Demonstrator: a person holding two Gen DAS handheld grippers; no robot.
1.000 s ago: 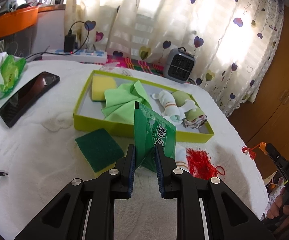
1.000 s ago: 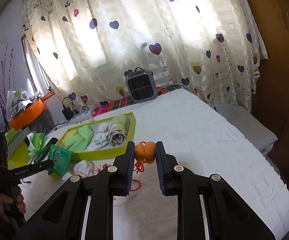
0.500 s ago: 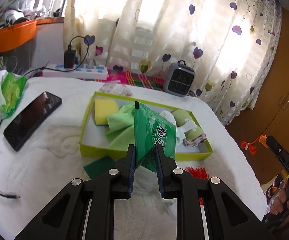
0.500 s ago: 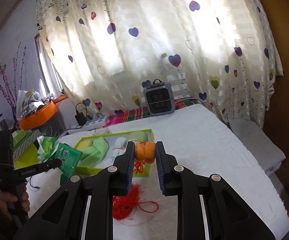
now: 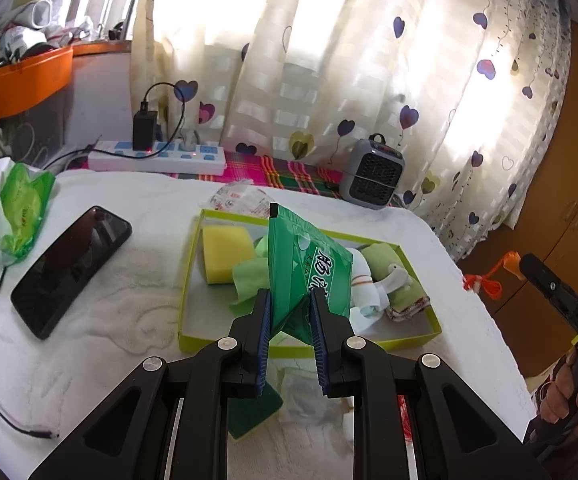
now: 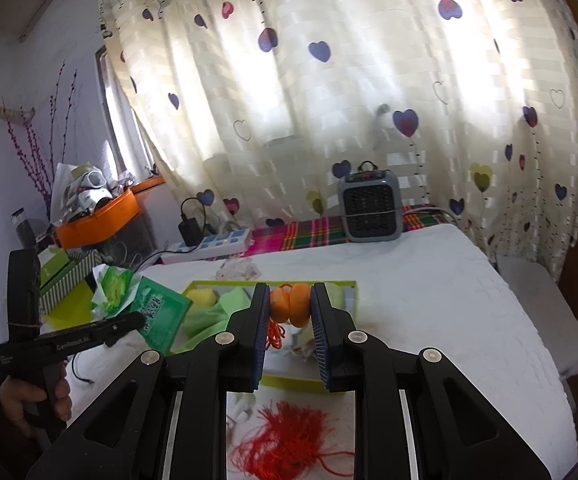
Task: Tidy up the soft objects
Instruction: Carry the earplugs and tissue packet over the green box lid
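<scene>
Both tools are carrying: the left tool is clamped on the green packet at frame centre, the right tool pinches the orange ornament, and each next needs lowering into the yellow-green box before letting go.

Green packet held upright over the lime box, orange pompom pinched aloft, red tassel dangling below.
</scene>
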